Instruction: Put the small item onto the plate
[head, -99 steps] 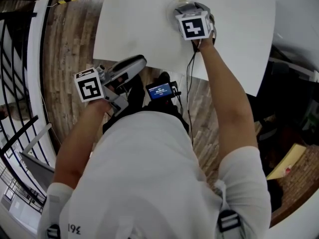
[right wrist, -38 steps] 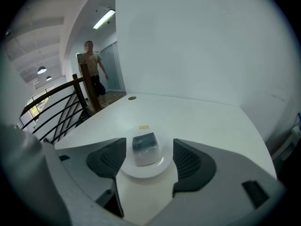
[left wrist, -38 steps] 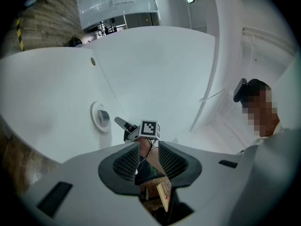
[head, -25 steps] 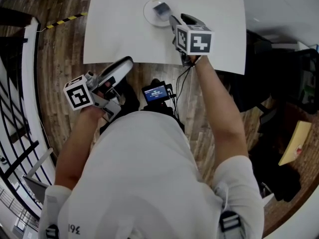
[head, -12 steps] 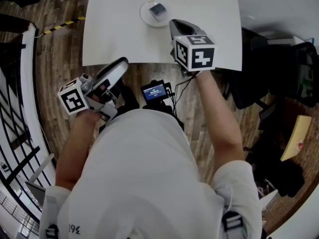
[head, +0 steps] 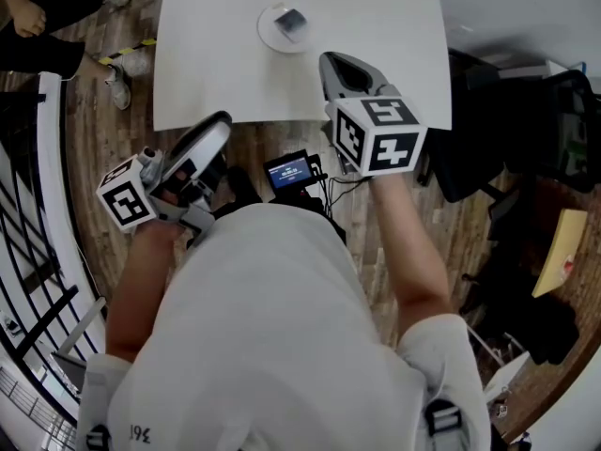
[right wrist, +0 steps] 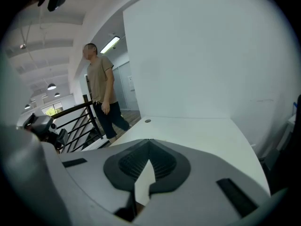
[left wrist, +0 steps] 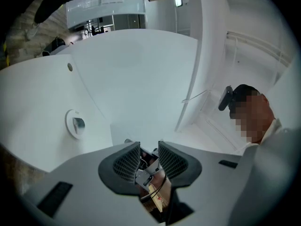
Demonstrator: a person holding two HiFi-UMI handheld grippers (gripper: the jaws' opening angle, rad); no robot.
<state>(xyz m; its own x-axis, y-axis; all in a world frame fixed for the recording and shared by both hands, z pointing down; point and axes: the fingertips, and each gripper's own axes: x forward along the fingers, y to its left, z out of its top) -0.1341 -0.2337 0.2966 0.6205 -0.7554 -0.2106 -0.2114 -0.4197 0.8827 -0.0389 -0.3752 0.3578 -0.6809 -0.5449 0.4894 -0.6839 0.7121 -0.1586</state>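
- Grey right tongs point(right wrist: 149, 144) are clenched flat together with nothing between the pads, and hang over the near edge of the white surface point(head: 376, 26).
- Left tongs point(left wrist: 149, 149) stand slightly parted and empty, held off that near edge above the wooden floor point(head: 122, 111) and aimed across the surface.
- A small dark item point(head: 292, 22) lies on the round white plate point(head: 266, 32) toward the far side of the surface, well apart from both tongs.
- With the item resting inside the plate's rim, the placing itself looks complete. The step in hand appears to be clearing the tongs away.
- Doing that well likely means drawing the right tongs up and back on a line that never crosses the plate, and keeping them pressed together so no pad catches the rim.
- The left tongs seem best kept off the surface, clear of the cabled screen unit point(head: 289, 171) at the person's chest.
- A bystander point(right wrist: 99, 95) walks beside a black railing point(right wrist: 77, 121), away from the work.
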